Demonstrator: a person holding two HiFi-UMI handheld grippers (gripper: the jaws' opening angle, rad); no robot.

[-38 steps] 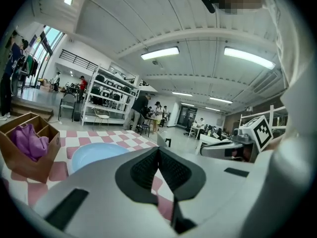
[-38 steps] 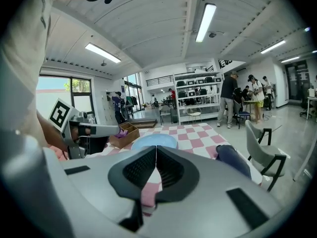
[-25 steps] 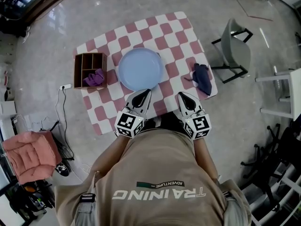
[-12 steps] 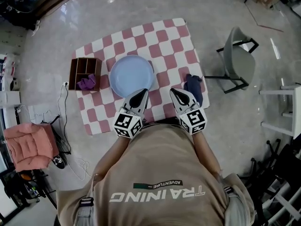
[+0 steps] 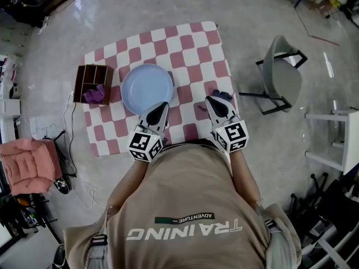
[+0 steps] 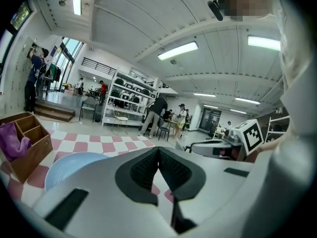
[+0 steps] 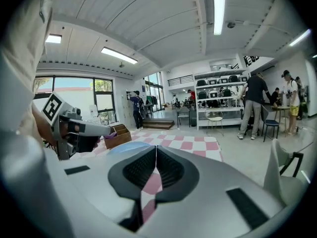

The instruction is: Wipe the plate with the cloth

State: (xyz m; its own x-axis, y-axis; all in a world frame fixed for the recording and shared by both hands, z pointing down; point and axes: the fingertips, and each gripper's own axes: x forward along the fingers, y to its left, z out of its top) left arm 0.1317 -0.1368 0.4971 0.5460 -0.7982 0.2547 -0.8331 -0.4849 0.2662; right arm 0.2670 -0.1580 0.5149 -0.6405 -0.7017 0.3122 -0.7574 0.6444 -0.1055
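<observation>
A light blue plate (image 5: 147,87) lies on the pink-and-white checked table (image 5: 190,49), left of its middle. A dark blue cloth (image 5: 222,95) lies crumpled near the table's right front corner, partly hidden behind my right gripper (image 5: 210,101). That gripper is shut and empty, its tip just at the cloth's left side. My left gripper (image 5: 163,106) is shut too, empty, its tip by the plate's near right rim. The plate (image 6: 74,165) shows low left in the left gripper view, and the plate (image 7: 131,147) sits just beyond the closed jaws in the right gripper view.
A wooden divided box (image 5: 92,83) with a purple cloth (image 5: 92,96) stands at the table's left edge. A grey chair (image 5: 283,74) is on the floor to the right. People and shelving stand far across the room.
Both grippers have moved forward over the table's near edge. The right one now sits closer to the dark blue cloth. Both stay shut.
</observation>
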